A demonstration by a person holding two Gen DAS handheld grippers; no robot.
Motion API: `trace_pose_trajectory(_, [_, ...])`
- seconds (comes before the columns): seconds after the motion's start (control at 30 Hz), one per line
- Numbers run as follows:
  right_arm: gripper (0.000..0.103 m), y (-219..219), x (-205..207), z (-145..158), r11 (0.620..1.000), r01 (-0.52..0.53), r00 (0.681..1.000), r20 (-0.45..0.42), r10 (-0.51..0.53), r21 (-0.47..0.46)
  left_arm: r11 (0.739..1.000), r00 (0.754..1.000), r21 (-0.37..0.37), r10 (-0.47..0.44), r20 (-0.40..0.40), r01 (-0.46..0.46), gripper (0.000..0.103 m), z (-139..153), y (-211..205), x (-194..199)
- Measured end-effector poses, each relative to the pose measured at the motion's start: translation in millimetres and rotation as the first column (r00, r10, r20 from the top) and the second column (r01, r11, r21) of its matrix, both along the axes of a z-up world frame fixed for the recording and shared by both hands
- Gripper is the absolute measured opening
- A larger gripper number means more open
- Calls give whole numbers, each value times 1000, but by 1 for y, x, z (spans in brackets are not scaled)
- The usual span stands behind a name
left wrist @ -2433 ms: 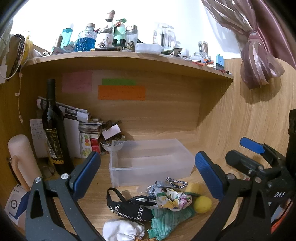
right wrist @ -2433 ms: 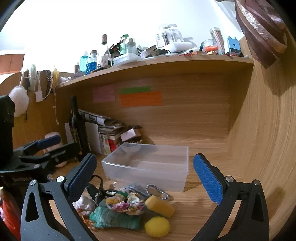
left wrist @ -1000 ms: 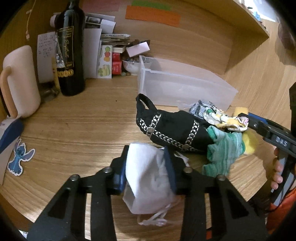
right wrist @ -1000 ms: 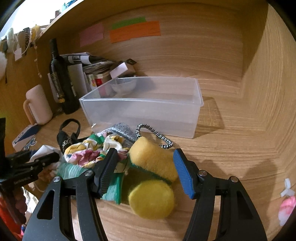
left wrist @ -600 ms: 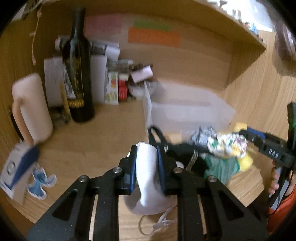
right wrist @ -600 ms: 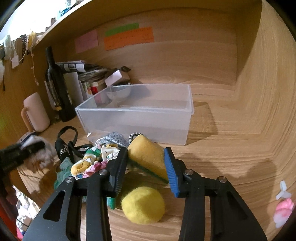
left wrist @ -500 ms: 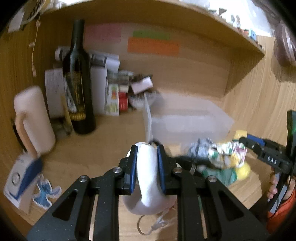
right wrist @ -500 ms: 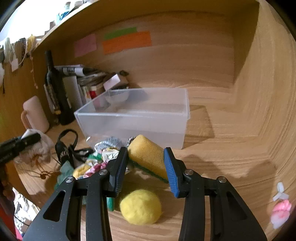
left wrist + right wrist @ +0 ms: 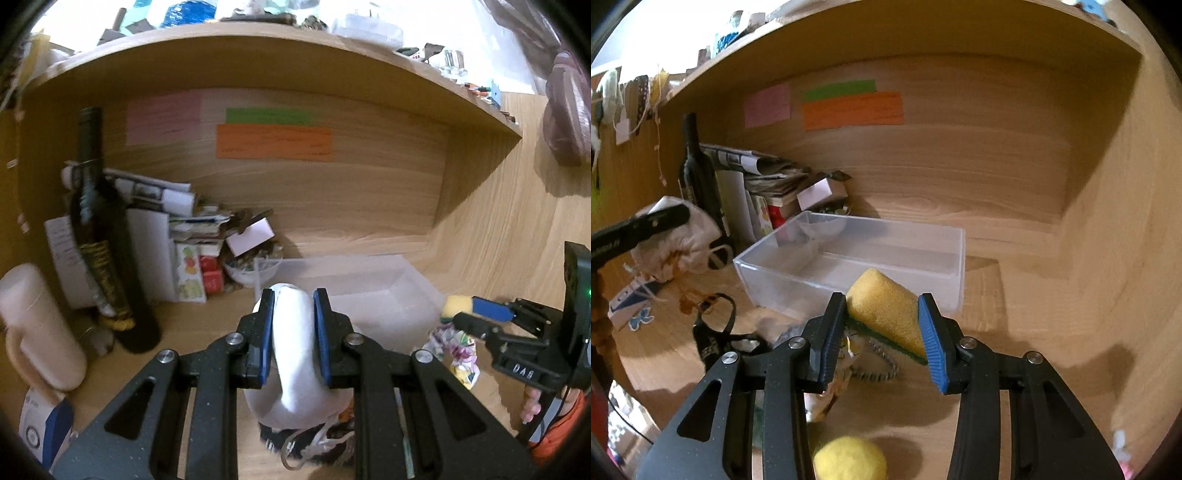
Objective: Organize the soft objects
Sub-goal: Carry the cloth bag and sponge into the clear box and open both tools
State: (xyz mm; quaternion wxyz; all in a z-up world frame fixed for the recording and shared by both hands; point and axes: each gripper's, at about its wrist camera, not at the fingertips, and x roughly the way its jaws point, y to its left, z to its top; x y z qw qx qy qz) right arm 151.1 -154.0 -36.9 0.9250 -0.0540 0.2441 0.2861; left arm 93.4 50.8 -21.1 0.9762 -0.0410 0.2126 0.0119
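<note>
My left gripper (image 9: 293, 317) is shut on a white cloth pouch (image 9: 295, 354) and holds it in the air, near the left front of the clear plastic bin (image 9: 417, 299). The pouch also shows in the right wrist view (image 9: 677, 245). My right gripper (image 9: 882, 325) is shut on a yellow sponge with a green underside (image 9: 886, 310), lifted just in front of the bin (image 9: 945, 284). On the desk below lie a yellow pompom (image 9: 849, 459), a black strap with studs (image 9: 714, 338), a floral scrunchie (image 9: 456, 350) and a beaded band (image 9: 882, 363).
A dark wine bottle (image 9: 103, 236), a pink mug (image 9: 35, 325) and stacked papers and small boxes (image 9: 192, 251) stand at the back left. A small bowl (image 9: 245, 269) sits behind the bin. Wooden walls close the right side and back.
Both grippers closed on their items and lifted them: the left raised the white pouch off the desk, the right raised the sponge out of the pile toward the bin.
</note>
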Motion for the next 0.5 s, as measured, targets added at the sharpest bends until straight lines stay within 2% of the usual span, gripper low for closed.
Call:
trace_pose_trajectory(0.27, [37,21,30,6,995,-35,999,11,36,-93,999,998,-52,-15,-56,12,20,1,2,62])
trace_pose_trajectory(0.5, [37,40,56,1,987,-52,999,-11,51,-151,992,990,-124,-19,-143,1,20,-13,19,107])
